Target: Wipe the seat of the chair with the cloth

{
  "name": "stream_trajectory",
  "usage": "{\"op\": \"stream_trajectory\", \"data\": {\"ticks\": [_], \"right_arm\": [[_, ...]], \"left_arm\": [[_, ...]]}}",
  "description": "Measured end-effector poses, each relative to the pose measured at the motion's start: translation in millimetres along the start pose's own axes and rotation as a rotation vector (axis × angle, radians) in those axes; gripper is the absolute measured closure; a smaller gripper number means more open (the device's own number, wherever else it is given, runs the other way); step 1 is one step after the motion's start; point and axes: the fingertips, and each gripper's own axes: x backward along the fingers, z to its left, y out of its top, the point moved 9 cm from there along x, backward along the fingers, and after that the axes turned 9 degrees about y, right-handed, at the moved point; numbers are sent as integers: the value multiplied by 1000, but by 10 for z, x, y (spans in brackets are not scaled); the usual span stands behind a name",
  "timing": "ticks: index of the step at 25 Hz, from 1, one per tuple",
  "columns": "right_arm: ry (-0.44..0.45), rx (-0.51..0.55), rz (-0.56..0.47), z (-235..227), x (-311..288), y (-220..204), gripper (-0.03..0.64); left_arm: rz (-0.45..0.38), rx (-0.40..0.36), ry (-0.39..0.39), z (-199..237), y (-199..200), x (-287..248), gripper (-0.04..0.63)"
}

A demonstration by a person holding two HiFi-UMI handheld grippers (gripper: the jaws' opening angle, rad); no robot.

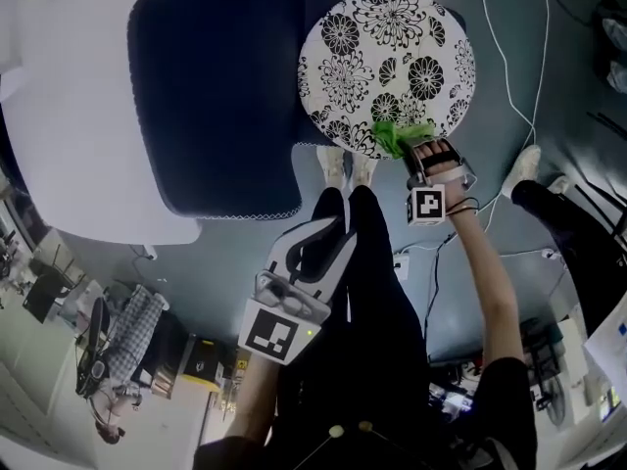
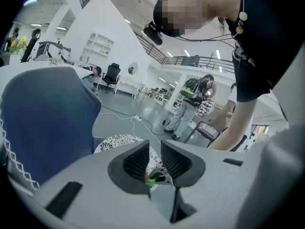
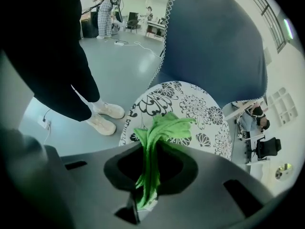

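- Green cloth is pinched between the jaws of the right tool; they are closed tight on its bunched middle, and its free end fans out beyond the tips.
- In the head view the cloth lies on the chair seat at the seat's 6 o'clock edge, with the right tool just behind it, toward 5 o'clock.
- That seat is round, white with black flowers, and sits at about 1 o'clock in the head view.
- A navy padded shape with a white-stitched border touches the seat at its 9 o'clock side.
- The left tool hangs low over the person's dark trousers, at 7 o'clock from the seat and well apart from it.
- Its own view shows the left tool with its jaws only a narrow slit apart and nothing held between them.
- Pale shoes stand on the grey floor at 7 o'clock of the seat.
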Motion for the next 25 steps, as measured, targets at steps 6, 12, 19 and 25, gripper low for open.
{"op": "stream_trajectory", "data": {"ticks": [6, 12, 19, 25], "right_arm": [[-9, -19, -8, -26, 50, 11, 565], [-187, -67, 33, -531, 207, -189, 565], [-313, -103, 117, -1234, 219, -615, 565], [-343, -126, 152, -1730, 86, -985, 565]], "left_arm": [[0, -13, -7, -15, 16, 26, 518], [-3, -5, -12, -74, 3, 41, 518], [20, -24, -25, -134, -12, 31, 518], [32, -31, -6, -88, -13, -2, 518]]}}
